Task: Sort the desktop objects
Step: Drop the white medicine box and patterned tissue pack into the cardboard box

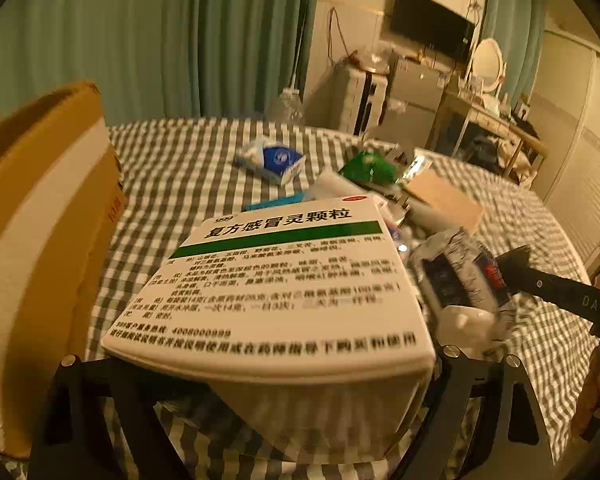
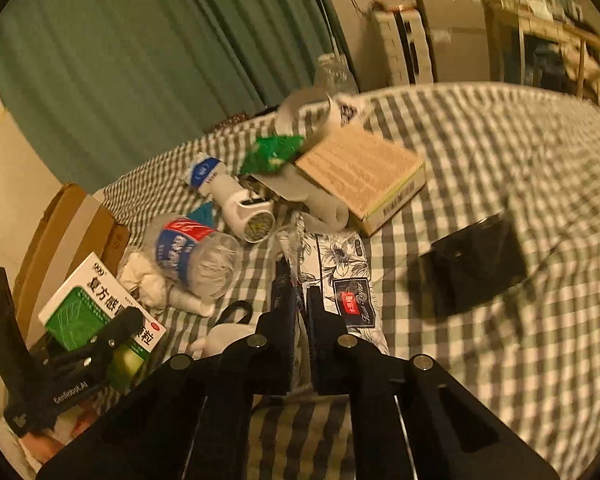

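Note:
My left gripper (image 1: 268,364) is shut on a big white medicine box (image 1: 284,276) with a green stripe and holds it tilted above the checked cover. In the right wrist view this box (image 2: 96,300) shows at the lower left, in the left gripper (image 2: 116,332). My right gripper (image 2: 304,300) is shut on the near edge of a floral tissue pack (image 2: 340,272). From the left wrist view, its black fingertip (image 1: 516,260) sits against that pack (image 1: 460,280), to the right of the box.
An open cardboard carton (image 1: 48,220) stands at the left. Scattered on the checked cover (image 2: 500,140) are a crushed plastic bottle (image 2: 192,252), a white cup (image 2: 248,212), a green packet (image 2: 272,152), a tan box (image 2: 364,172) and a black object (image 2: 472,264).

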`<action>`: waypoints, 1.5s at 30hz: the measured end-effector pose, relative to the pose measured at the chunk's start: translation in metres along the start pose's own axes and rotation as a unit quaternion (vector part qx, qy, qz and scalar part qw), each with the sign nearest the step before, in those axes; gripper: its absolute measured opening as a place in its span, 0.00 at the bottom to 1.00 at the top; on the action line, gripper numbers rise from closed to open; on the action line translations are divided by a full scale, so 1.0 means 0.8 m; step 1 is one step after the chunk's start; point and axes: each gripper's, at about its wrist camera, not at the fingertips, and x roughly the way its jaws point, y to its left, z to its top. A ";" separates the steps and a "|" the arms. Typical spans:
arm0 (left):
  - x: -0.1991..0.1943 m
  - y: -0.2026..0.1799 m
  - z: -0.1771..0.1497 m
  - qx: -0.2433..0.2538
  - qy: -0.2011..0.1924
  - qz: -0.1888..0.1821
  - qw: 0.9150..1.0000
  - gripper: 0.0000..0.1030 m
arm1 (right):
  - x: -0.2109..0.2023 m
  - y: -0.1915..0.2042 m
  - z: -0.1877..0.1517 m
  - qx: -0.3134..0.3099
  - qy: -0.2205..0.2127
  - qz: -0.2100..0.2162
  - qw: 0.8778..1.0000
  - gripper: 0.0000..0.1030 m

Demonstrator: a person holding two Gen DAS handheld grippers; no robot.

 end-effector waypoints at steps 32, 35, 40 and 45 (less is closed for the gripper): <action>-0.013 -0.006 -0.003 -0.001 -0.038 0.001 0.999 0.89 | 0.001 0.008 0.032 -0.034 -0.053 -0.043 0.997 0.18; -0.041 -0.002 0.004 -0.014 -0.050 -0.008 0.999 0.89 | -0.043 0.033 0.037 -0.054 -0.081 -0.061 0.993 0.18; -0.112 0.002 0.032 -0.011 -0.074 -0.003 0.997 0.89 | -0.108 0.098 0.045 -0.083 -0.115 -0.049 0.989 0.18; -0.189 0.046 0.082 -0.013 -0.089 0.023 0.996 0.89 | -0.154 0.191 0.042 -0.140 -0.131 0.013 0.981 0.19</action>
